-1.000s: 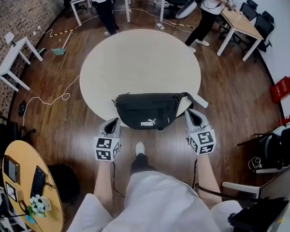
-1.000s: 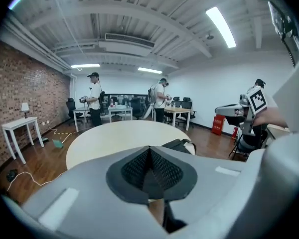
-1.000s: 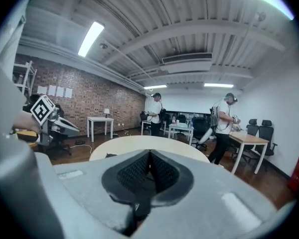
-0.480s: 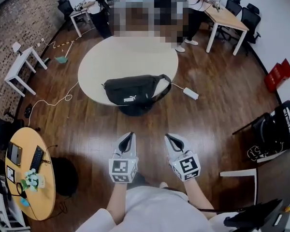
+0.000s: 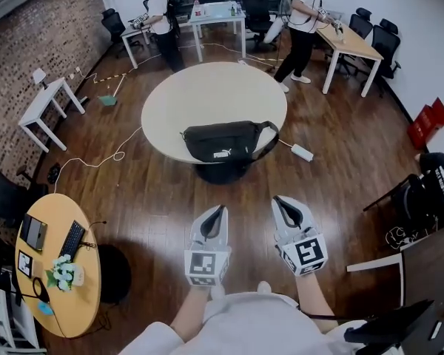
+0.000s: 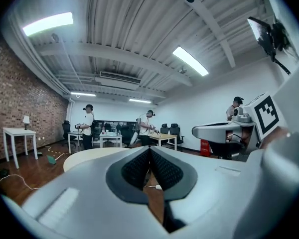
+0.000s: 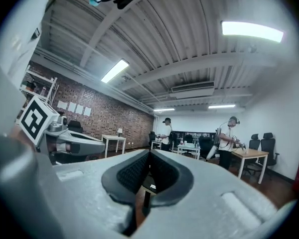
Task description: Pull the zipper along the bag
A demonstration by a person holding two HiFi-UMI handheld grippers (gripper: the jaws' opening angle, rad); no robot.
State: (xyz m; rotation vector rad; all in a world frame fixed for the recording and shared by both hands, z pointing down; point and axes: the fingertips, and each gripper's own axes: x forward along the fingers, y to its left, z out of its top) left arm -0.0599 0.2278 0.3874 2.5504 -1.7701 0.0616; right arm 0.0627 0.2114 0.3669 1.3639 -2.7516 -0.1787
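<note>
A black waist bag (image 5: 226, 143) with a white logo lies at the near edge of the round cream table (image 5: 207, 95); its strap curls at its right end. Both grippers hang over the wood floor, well short of the table and apart from the bag. My left gripper (image 5: 219, 210) is shut with nothing in it; its dark pads meet in the left gripper view (image 6: 149, 153). My right gripper (image 5: 280, 201) is likewise shut and empty, and its pads touch in the right gripper view (image 7: 149, 158). The zipper itself is too small to make out.
A white power strip (image 5: 302, 152) and its cable lie on the floor right of the table. A small wooden round table (image 5: 55, 272) with a keyboard stands at near left, a white desk (image 5: 52, 98) at far left. People stand at the far desks. Black chairs and a bag (image 5: 438, 194) sit at right.
A second ago both grippers flanked the bag at the table's edge. They have drawn back with the person, and the bag now lies well ahead of them. Both stay shut.
</note>
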